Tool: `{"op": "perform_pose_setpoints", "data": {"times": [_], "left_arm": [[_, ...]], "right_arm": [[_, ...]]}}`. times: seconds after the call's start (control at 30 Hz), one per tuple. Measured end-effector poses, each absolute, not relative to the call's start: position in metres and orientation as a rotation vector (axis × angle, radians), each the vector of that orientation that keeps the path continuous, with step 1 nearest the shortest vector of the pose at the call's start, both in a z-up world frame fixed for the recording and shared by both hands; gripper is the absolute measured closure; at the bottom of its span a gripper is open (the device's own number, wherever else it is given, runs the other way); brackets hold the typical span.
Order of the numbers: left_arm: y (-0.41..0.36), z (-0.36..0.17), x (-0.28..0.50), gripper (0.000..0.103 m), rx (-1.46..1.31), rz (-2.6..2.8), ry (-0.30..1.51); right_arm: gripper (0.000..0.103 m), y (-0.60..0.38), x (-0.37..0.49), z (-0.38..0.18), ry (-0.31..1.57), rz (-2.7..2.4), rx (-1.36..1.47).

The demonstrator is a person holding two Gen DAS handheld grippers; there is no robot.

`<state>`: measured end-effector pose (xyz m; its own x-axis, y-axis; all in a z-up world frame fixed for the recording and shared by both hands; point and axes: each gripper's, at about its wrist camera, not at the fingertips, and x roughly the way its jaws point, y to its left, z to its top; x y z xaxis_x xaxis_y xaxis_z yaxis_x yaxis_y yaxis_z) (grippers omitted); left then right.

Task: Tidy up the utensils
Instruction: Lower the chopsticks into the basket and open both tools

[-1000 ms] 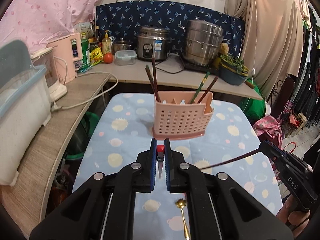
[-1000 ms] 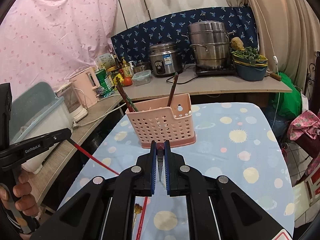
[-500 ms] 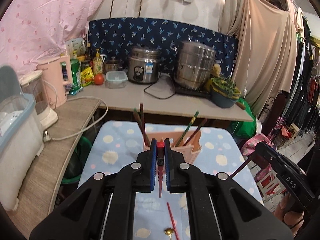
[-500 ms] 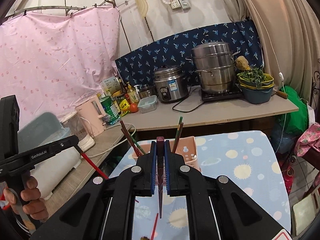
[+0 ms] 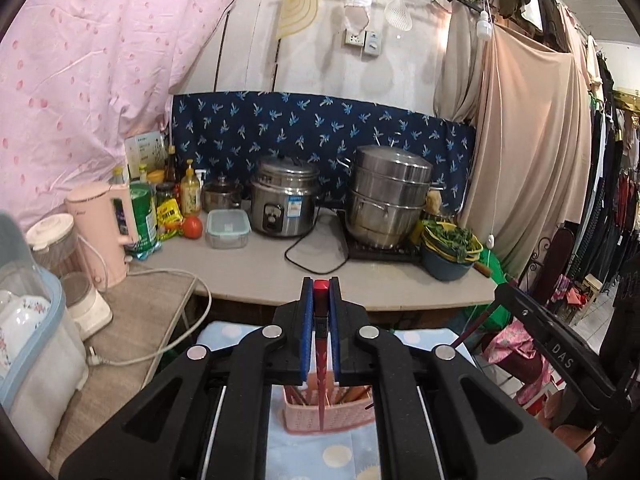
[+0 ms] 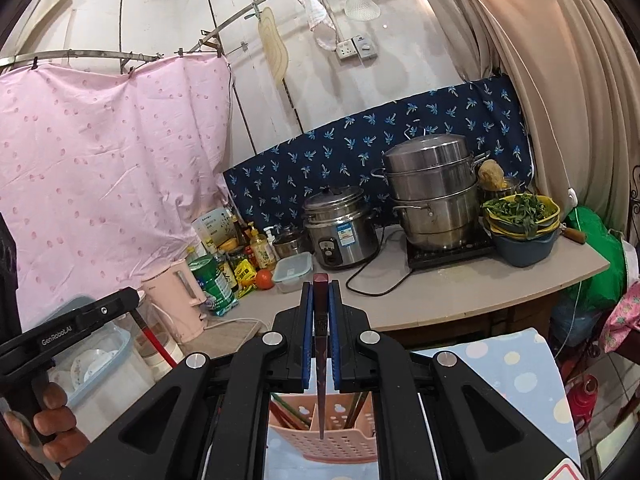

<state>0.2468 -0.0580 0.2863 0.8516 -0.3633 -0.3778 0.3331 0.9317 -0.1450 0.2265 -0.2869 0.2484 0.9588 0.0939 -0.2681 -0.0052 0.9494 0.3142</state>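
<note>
Left gripper (image 5: 321, 292): jaws clamped on a red chopstick (image 5: 321, 364), gripped near its blunt end, tip hanging down. Right gripper (image 6: 320, 292): jaws clamped on a dark chopstick (image 6: 321, 376), held the same way. Both tips hang above the pink holder (image 5: 316, 414), which stands on the patterned table (image 5: 288, 454) directly below the jaws.

Holder contents: several chopsticks lean in its compartments. The gripper bodies cover most of the rim, so the count and the free compartment cannot be determined.

Risks, judged from this position:
- Misalignment. Each stick hangs from a grip at one end only; a slight tilt of the hand swings the tip wide. The tip could strike the rim or a divider and skid outside the holder.
- Collision. Both grippers work over the same small holder. In the left view the right gripper (image 5: 556, 354) shows at the edge, close by; simultaneous descent could knock the sticks together.
- Tipping. The holder looks light; a side push from a stick could shift or topple it.
- Slip. A thin, smooth stick may rotate between the pads.

Beyond the table: the counter (image 5: 280, 276) with a cooker (image 5: 282, 208) and a steamer (image 5: 390, 196). The table's near edge is cut off.
</note>
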Motion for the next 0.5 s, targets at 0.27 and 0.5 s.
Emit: {"op": "perform_pose_setpoints", "data": {"times": [0.27, 0.5], "left_arm": [[-0.070, 0.271, 0.292, 0.096, -0.073, -0.348, 0.415], [-0.080, 0.235, 0.315, 0.096, -0.069, -0.346, 0.479]], "right_arm": [[0.096, -0.285, 0.272, 0.224, 0.343, 0.056, 0.328], [0.096, -0.283, 0.295, 0.189, 0.420, 0.062, 0.329]]}}
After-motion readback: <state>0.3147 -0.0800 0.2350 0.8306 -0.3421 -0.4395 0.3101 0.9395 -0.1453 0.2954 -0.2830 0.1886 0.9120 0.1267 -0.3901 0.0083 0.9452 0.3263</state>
